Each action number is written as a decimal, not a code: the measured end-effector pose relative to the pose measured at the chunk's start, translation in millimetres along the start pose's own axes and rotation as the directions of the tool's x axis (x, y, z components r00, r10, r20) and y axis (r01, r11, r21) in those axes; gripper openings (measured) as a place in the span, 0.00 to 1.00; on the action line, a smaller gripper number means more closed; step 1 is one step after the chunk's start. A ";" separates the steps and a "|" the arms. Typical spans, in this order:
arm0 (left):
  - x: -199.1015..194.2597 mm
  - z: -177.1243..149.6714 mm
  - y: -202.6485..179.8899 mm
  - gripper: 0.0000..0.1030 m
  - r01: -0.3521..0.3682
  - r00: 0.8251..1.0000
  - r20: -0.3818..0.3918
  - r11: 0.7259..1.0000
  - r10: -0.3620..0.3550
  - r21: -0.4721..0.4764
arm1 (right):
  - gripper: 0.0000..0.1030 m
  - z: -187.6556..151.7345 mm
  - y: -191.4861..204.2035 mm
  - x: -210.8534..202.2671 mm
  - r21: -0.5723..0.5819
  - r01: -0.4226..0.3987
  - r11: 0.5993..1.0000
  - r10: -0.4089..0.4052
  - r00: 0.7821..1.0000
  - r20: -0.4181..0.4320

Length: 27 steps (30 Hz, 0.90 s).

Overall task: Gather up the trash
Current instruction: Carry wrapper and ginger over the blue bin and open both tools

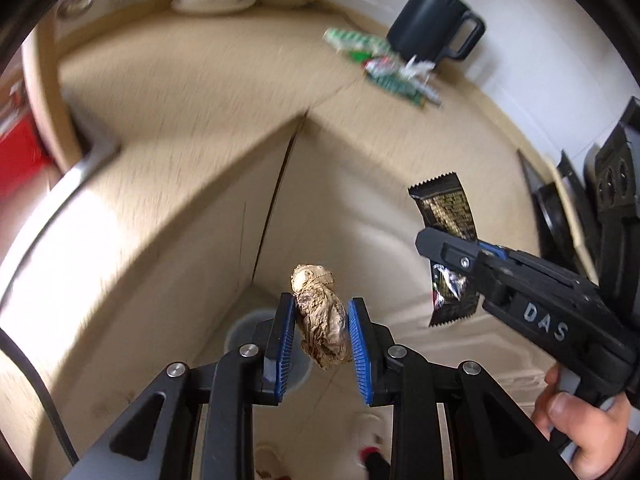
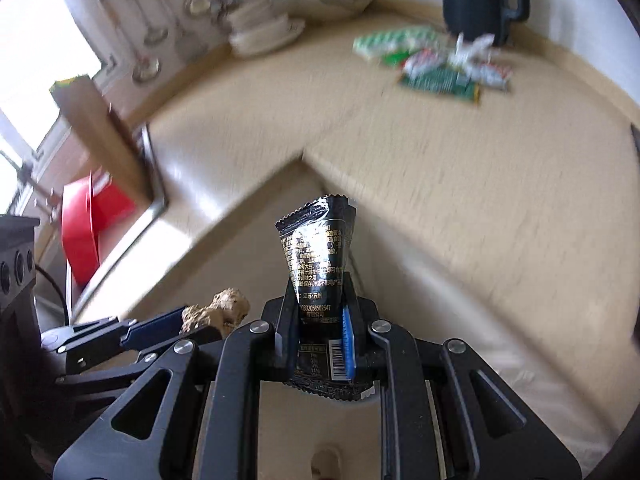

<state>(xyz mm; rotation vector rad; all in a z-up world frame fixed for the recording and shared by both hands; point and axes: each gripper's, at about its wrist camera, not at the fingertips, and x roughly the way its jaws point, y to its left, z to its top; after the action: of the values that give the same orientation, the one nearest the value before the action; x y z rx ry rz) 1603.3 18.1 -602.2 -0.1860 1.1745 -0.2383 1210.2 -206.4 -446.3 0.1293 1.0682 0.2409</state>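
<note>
Meanwhile, the left gripper point(image 1: 322, 334) clamps a brown wad point(image 1: 320, 320) at lower centre; the right gripper point(image 2: 316, 320) pinches a black wrapper point(image 2: 318, 256). Green wrappers point(image 1: 380, 64) remain on the counter point(image 1: 200, 100), upper right, beside a mug point(image 1: 434, 20), uncollected.

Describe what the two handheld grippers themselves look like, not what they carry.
Both are black plastic linkage frames with silver round pivot bolts. The left gripper has ribbed blue pads on its fingers. The right gripper has raised grey letters "DAS" on its side, and a bare hand with a dark cuff holds its handle.
</note>
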 end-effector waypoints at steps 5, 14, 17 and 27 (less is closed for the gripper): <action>22.5 -44.6 17.5 0.22 -0.034 0.995 -0.093 0.999 0.032 -0.023 | 0.16 -44.8 -0.3 33.9 -0.015 -0.004 1.000 0.003 0.995 -0.097; 92.4 -98.1 32.1 0.22 -0.086 0.963 -0.257 0.996 0.081 -0.008 | 0.16 -109.3 -42.6 121.3 0.008 -0.004 1.000 0.006 0.969 -0.247; 100.4 -99.0 30.7 0.22 -0.086 0.959 -0.270 0.996 0.084 0.001 | 0.17 -118.0 -55.1 141.8 0.024 -0.009 1.000 0.015 0.961 -0.275; 75.9 -95.7 41.5 0.42 -0.145 0.949 -0.284 0.989 0.134 -0.019 | 0.22 -131.2 -82.1 179.7 0.133 -0.043 0.990 0.083 0.946 -0.313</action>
<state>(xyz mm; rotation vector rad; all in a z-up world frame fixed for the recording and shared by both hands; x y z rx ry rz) 1546.0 34.7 -716.6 -0.1044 1.4711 -0.1184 1188.3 -241.0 -679.9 0.2437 1.4031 0.2585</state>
